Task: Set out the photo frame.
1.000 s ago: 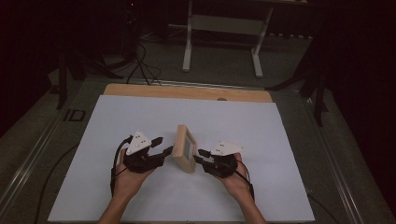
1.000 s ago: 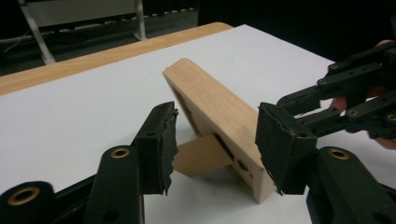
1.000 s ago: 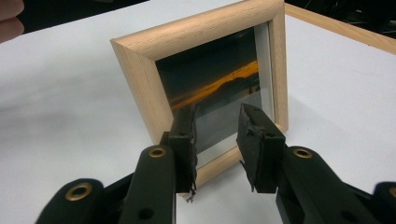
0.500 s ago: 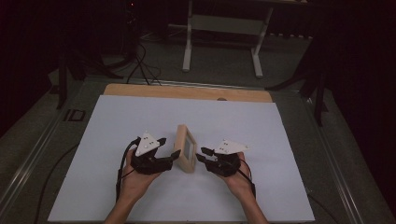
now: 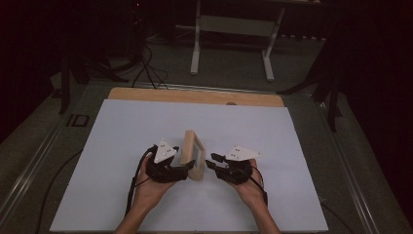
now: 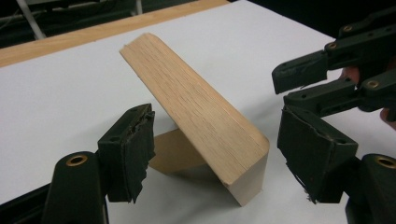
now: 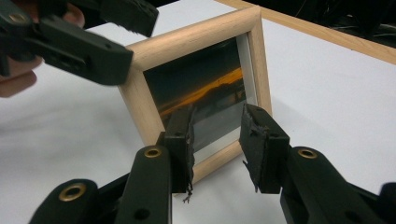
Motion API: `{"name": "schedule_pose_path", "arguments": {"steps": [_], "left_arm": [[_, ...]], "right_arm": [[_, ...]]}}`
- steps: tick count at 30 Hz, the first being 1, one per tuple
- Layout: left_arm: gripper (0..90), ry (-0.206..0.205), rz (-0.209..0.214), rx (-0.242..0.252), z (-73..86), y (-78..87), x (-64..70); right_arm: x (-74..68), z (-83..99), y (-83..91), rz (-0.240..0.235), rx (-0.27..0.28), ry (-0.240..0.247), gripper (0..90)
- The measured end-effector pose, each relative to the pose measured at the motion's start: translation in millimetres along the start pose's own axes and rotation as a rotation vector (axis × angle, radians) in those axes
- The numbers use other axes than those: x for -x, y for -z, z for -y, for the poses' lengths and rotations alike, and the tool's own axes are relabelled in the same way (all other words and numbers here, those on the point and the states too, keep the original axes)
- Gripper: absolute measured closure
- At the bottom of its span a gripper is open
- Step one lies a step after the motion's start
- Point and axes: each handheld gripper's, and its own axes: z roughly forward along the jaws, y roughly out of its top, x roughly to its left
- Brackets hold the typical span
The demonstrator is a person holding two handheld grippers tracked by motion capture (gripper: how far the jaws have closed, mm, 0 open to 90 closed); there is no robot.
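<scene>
A dim room with dark floor, trailing cables and a metal stand surrounds a table covered by a white sheet (image 5: 122,146), with a strip of bare wood along its far edge.

Nearest the person, two hands come in from the bottom of the high view, each holding a gripper. The left gripper (image 5: 187,170) sits just left of a small wooden picture frame (image 5: 192,155), at its near corner; in the left gripper view its jaws are spread wide, one on each side of the frame's near end, neither pad touching. The right gripper (image 5: 210,162) sits just right of the frame, a little apart from it; in the right gripper view its jaws stand parted in front of the glass, holding nothing.

The frame stands near the middle of the sheet, tilted back on a rear prop (image 6: 175,151), its photo (image 7: 201,100) facing the right gripper.

The frame looks light and stiff, likely easy to tip or slide on the smooth sheet. The glass front is probably slippery and breakable, so the safer hold is across the thick wooden edge, not on the pane or the thin prop.

Beyond the frame, the sheet runs bare to the wooden strip.
</scene>
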Motion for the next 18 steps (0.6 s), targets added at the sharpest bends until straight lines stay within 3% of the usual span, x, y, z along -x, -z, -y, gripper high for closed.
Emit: {"name": "schedule_pose_path", "arguments": {"steps": [11, 18], "left_arm": [[27.7, 0.013, 0.009, -0.016, -0.1, -10.8, 1.6], [29.8, 0.042, 0.011, -0.025, 0.3, -14.4, -1.9]], "right_arm": [[0.2, 0.2, 1.7, 0.007, 0.002, -0.003, 62.7], [2.4, 1.5, 2.7, 0.013, 0.001, -0.012, 62.3]]}}
